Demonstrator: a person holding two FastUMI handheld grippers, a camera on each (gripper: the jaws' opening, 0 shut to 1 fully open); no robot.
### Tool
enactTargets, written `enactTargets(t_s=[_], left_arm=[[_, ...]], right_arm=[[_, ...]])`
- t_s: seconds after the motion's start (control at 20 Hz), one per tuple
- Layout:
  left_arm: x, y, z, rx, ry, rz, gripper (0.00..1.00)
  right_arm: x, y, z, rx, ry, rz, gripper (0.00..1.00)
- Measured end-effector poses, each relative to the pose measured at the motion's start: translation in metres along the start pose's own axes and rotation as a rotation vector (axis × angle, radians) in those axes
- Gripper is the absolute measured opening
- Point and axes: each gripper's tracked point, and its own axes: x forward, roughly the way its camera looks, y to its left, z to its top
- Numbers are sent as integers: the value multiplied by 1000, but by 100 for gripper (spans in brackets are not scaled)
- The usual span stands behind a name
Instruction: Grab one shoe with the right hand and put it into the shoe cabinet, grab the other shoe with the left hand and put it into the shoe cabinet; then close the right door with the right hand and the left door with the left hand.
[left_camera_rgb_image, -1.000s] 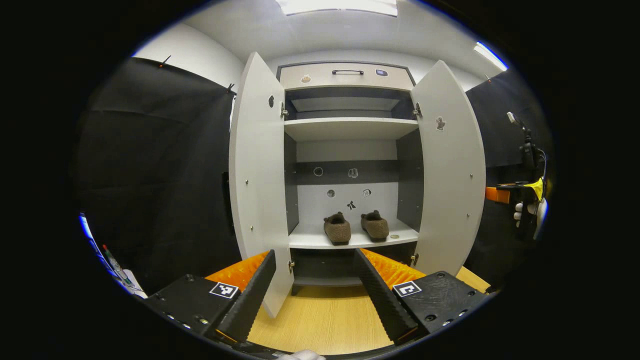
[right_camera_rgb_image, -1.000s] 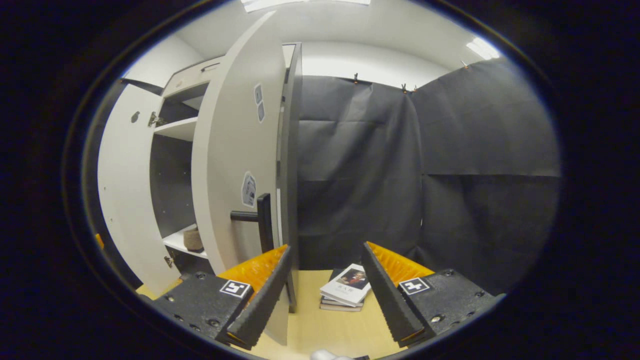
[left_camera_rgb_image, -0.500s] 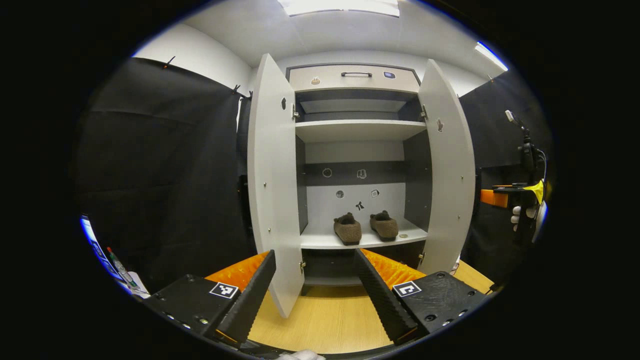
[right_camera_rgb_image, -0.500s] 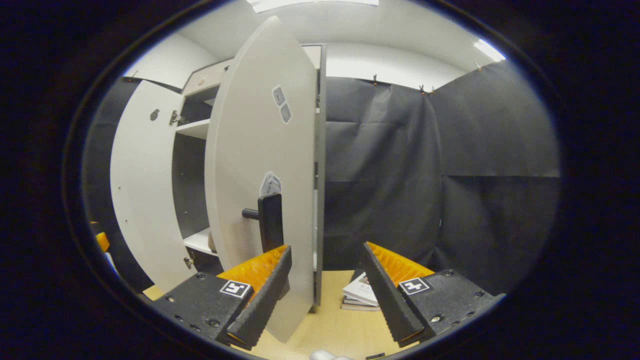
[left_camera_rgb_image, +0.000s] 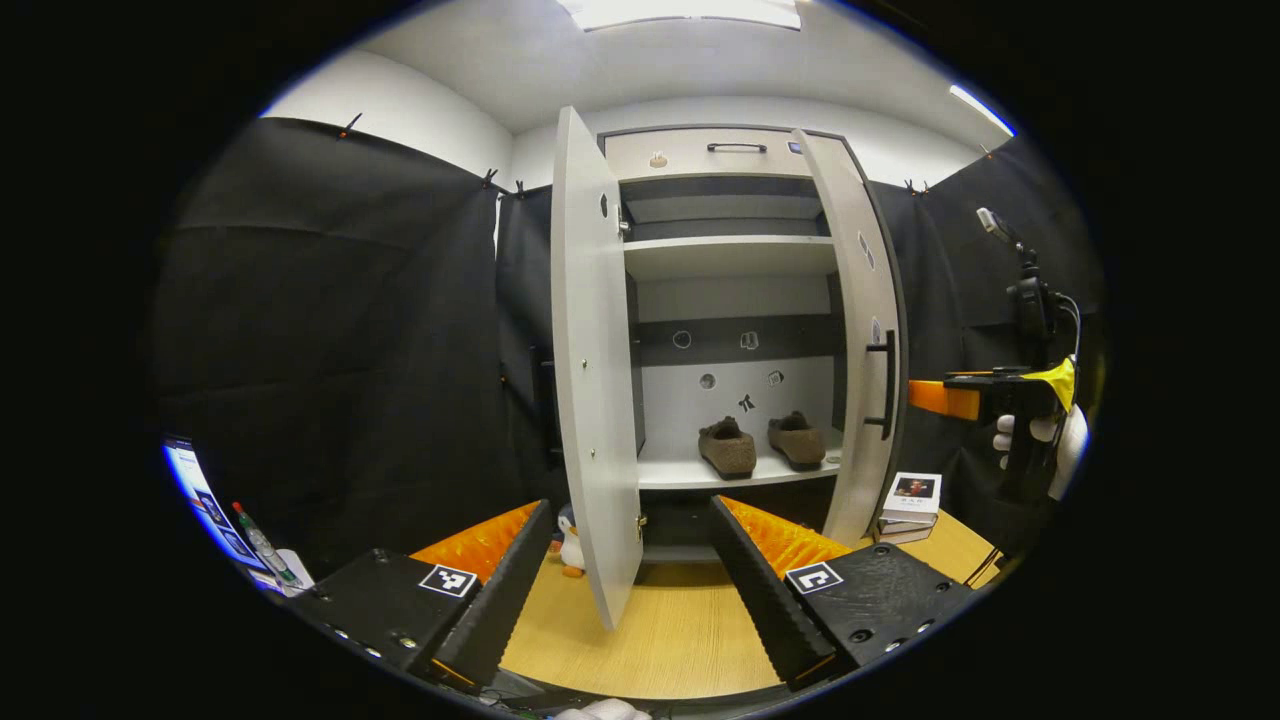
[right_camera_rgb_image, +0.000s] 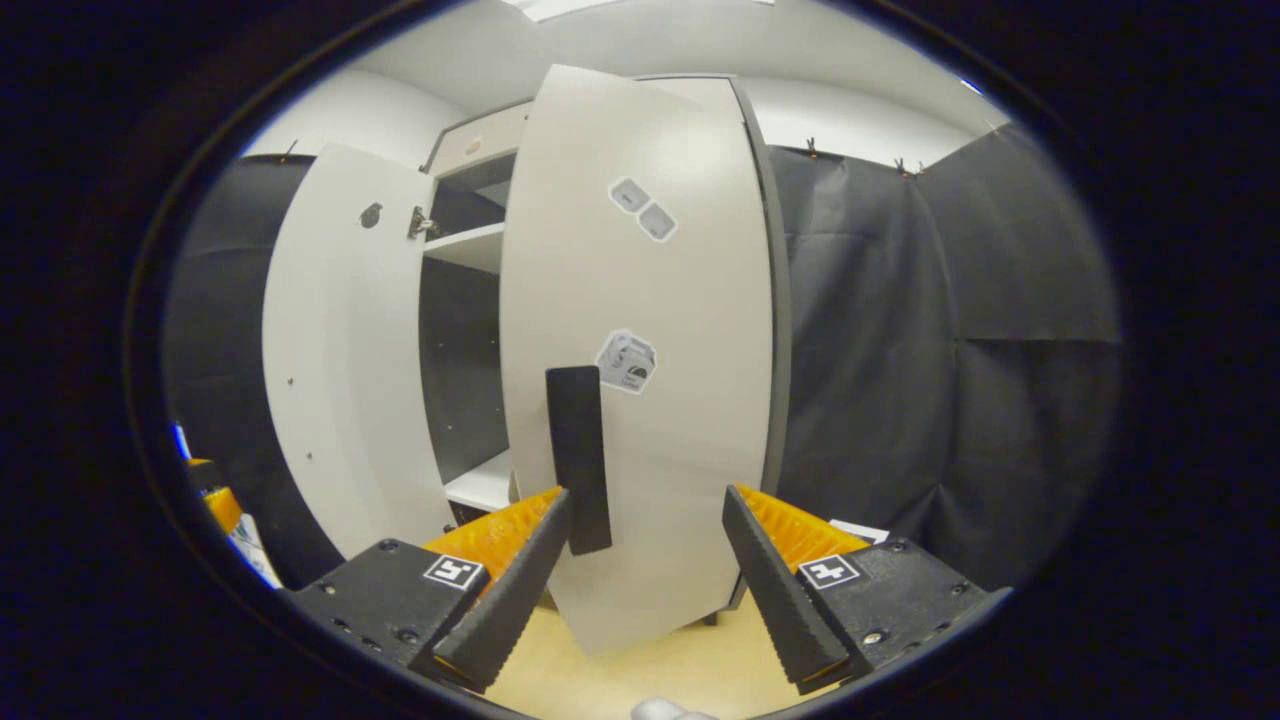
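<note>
Two shoes (left_camera_rgb_image: 760, 446) set lengthwise on the lower shelf, toes facing inward, right door (right_camera_rgb_image: 640, 350) partly swung in, left gripper (left_camera_rgb_image: 628, 575) and right gripper (right_camera_rgb_image: 645, 570) spread wide, nothing held.

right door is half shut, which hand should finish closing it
Right. The right gripper sits open just in front of the right door, near its black handle. The left gripper faces the left door.

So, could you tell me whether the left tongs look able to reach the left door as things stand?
Probably yes: the left tongs are open, and the left door stands ajar just ahead with nothing between them.
</note>
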Motion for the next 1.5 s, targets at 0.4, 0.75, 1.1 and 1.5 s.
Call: enactTargets(t_s=[0.4, 0.75, 1.1, 1.5], left_arm=[[6, 25, 5, 4, -13, -38, 96], [34, 76, 5, 5, -19, -30, 96], [115, 154, 9, 5, -33, 58, 96], [186, 161, 10, 24, -18, 63, 96]], right_arm=[[-68, 11, -28, 28, 46, -71, 99], [-127, 33, -73, 35, 90, -135, 99], [-164, 32, -88, 53, 128, -214, 99], [-171, 18, -79, 47, 118, -237, 99]])
